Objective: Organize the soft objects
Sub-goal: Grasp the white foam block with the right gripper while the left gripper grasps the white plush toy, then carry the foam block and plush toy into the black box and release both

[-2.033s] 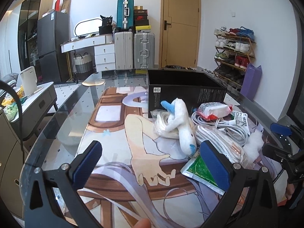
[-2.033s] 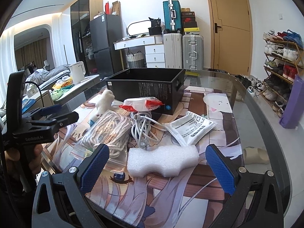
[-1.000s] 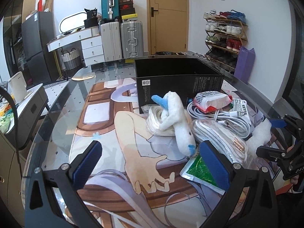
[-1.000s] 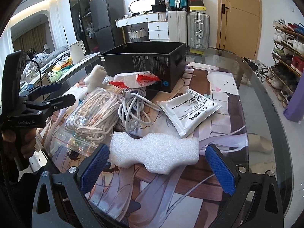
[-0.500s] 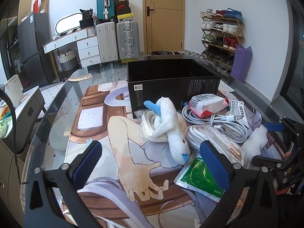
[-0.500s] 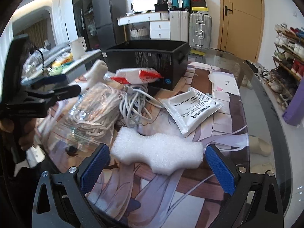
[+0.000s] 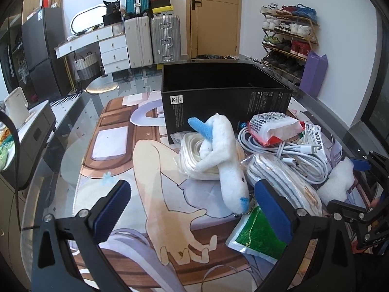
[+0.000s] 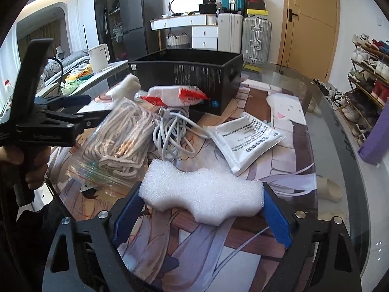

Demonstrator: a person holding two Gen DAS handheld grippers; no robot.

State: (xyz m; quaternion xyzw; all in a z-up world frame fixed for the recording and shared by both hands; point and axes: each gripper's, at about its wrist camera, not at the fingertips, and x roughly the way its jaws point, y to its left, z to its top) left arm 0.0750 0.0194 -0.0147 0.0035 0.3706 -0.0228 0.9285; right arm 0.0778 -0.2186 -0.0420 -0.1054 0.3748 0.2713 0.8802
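A white foam block [image 8: 204,194] lies on the printed mat, and my right gripper [image 8: 201,215] has closed its blue pads against both ends of it. The foam also shows in the left wrist view [image 7: 336,185]. A white plush toy with blue tips [image 7: 223,163] lies over a bagged cord coil [image 7: 194,155] in front of the open black box [image 7: 226,102]. My left gripper [image 7: 192,209] is open and empty, hovering just short of the plush. It also shows in the right wrist view [image 8: 60,112].
Around the box lie a red-and-white wipes pack [image 7: 272,126], white cables [image 8: 172,133], a bagged rope coil [image 8: 119,141], a white printed pouch [image 8: 245,141] and a green packet [image 7: 257,233]. The glass table edge [image 8: 340,146] curves at the right.
My right gripper moved forward and closed its pads on the foam block. My left gripper drifted closer toward the plush and stayed open.
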